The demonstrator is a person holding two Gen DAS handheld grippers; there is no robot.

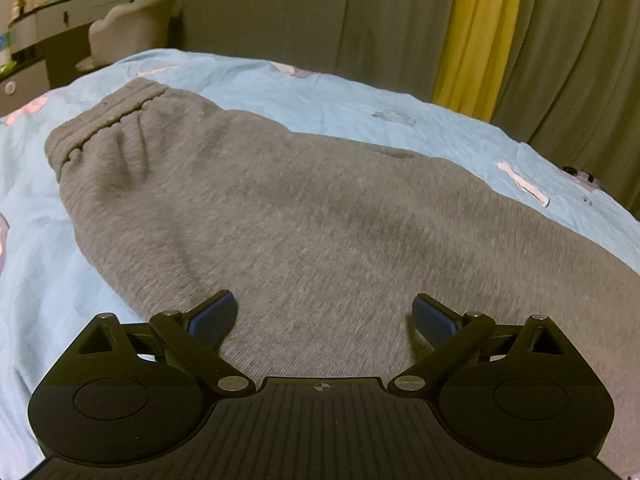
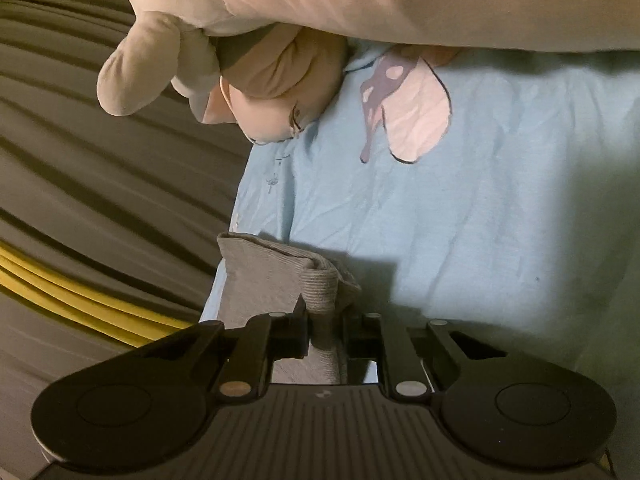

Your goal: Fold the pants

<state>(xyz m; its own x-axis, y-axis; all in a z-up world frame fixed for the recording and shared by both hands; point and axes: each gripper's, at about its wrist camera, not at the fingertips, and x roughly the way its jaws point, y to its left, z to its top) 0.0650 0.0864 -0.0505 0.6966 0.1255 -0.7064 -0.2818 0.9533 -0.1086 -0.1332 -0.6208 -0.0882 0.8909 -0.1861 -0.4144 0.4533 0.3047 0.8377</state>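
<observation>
Left wrist view: the left hand-held gripper (image 1: 324, 312) is released, its blue-padded fingers (image 1: 212, 316) spread wide, one over each side of the grey pants (image 1: 304, 208). The pants lie flat on the bed (image 1: 340, 96), which is covered by a light blue printed sheet, and extend away from this gripper toward the ribbed waistband (image 1: 108, 120) at the far left. Grey and yellow curtains (image 1: 480, 28) hang behind the bed, and a dresser (image 1: 52, 20) stands at the upper left. Right wrist view: the right hand-held gripper (image 2: 324, 320) is clenched on a bunched, ribbed edge of the pants (image 2: 320, 288), which rises between the fingers near the edge of the bed (image 2: 500, 200). A plush toy (image 2: 256, 56) lies at the far end of the sheet.
</observation>
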